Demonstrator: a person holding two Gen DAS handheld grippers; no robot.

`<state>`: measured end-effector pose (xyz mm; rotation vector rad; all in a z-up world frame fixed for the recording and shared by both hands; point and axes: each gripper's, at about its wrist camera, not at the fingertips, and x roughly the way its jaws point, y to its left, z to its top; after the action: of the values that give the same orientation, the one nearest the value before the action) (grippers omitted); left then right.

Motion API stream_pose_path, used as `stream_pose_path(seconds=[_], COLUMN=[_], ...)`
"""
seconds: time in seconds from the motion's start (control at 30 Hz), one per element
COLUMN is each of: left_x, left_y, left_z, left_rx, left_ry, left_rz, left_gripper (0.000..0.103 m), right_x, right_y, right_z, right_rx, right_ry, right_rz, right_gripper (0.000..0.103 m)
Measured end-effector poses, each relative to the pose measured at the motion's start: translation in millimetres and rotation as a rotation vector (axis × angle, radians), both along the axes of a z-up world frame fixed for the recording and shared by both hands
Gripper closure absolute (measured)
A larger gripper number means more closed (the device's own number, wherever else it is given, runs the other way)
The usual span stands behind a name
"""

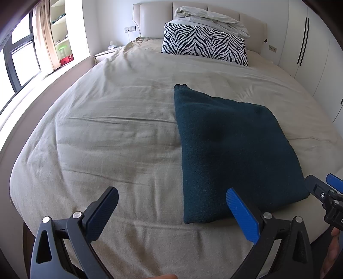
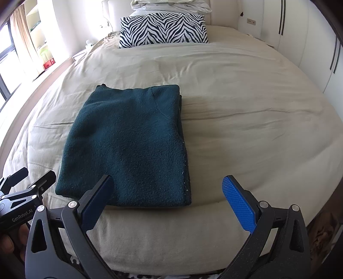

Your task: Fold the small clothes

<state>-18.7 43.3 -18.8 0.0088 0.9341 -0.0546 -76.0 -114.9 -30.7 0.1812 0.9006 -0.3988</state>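
Note:
A dark teal knitted garment [image 1: 231, 150] [image 2: 128, 146] lies folded into a flat rectangle on the beige bed sheet [image 1: 107, 139] [image 2: 246, 128], near the bed's front edge. My left gripper [image 1: 171, 197] hovers open over the sheet, its right finger just in front of the garment's near left corner. My right gripper [image 2: 167, 186] is open too, above the garment's near right corner, with nothing between its fingers. In the left wrist view the right gripper's tips [image 1: 321, 188] show at the right edge. The left gripper [image 2: 25, 182] shows at the right wrist view's left edge.
A zebra-striped pillow [image 1: 203, 43] [image 2: 163, 29] with crumpled white bedding [image 1: 210, 17] on top sits at the headboard. White wardrobe doors [image 1: 310, 53] line the right side; a window [image 1: 19, 58] and shelves are on the left. A bedside table [image 1: 107, 53] stands far left.

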Motion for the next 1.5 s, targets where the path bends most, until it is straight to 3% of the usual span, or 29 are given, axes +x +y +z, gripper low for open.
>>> stream_pose_path(seconds=[1.5], left_x=[2.7], left_y=[6.8], left_z=[-5.0], left_rx=[0.0], left_ry=[0.014], left_rz=[0.003], left_gripper=[0.0], right_x=[-1.9], right_y=[-2.8], right_z=[-6.4], right_rx=[0.008], right_ry=[0.011], right_rz=[0.005], right_gripper=[0.0])
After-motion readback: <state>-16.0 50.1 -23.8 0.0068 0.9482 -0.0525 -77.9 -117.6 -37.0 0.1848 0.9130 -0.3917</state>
